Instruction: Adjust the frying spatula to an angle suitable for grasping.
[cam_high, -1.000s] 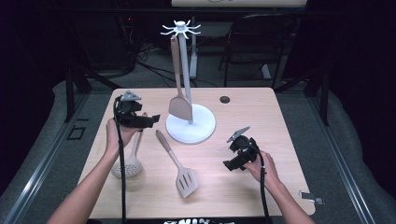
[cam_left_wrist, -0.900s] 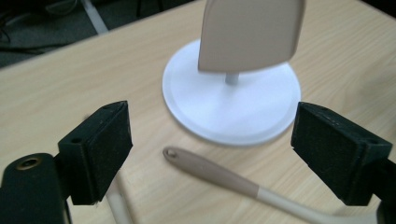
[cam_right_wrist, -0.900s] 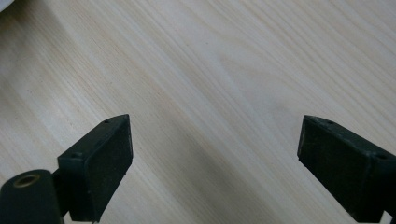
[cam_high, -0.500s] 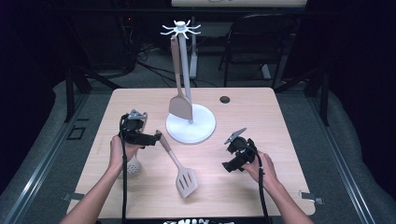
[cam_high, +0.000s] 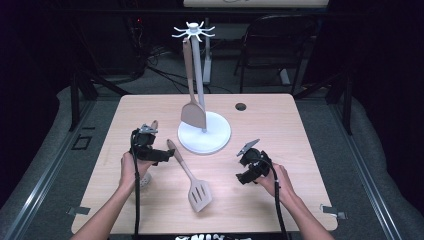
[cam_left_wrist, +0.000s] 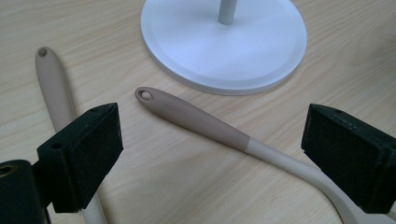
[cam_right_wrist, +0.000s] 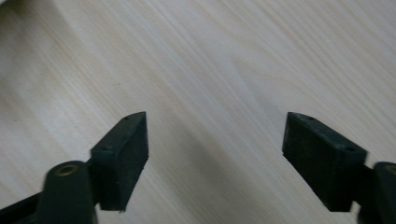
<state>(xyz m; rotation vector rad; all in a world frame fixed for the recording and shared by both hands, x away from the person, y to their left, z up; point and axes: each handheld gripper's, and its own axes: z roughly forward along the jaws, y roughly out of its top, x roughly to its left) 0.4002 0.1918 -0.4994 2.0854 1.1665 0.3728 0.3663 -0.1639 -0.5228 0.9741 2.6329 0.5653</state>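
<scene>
A slotted spatula (cam_high: 199, 192) lies on the table in front of a white hook stand (cam_high: 212, 140), its brown handle (cam_left_wrist: 196, 121) pointing at the stand's base (cam_left_wrist: 224, 51). My left gripper (cam_high: 167, 155) hovers low over that handle; its jaws (cam_left_wrist: 212, 154) have just been opening and stand open on either side of the handle, pads clear of it. A perforated spoon (cam_high: 145, 181) lies under my left hand, its handle (cam_left_wrist: 53, 88) beside the left pad. My right gripper (cam_high: 242, 170) is open over bare wood (cam_right_wrist: 217, 154); its jaws have just been closing with nothing between them.
A solid spatula (cam_high: 193, 115) hangs from a hook on the stand and reaches down to the base. A dark round hole (cam_high: 241, 106) sits in the tabletop at the back right. A black chair (cam_high: 270, 45) stands behind the table.
My left hand has sunk toward the table and come nearer the front, ending low over the slotted spatula's handle. The right hand has stayed in place.
</scene>
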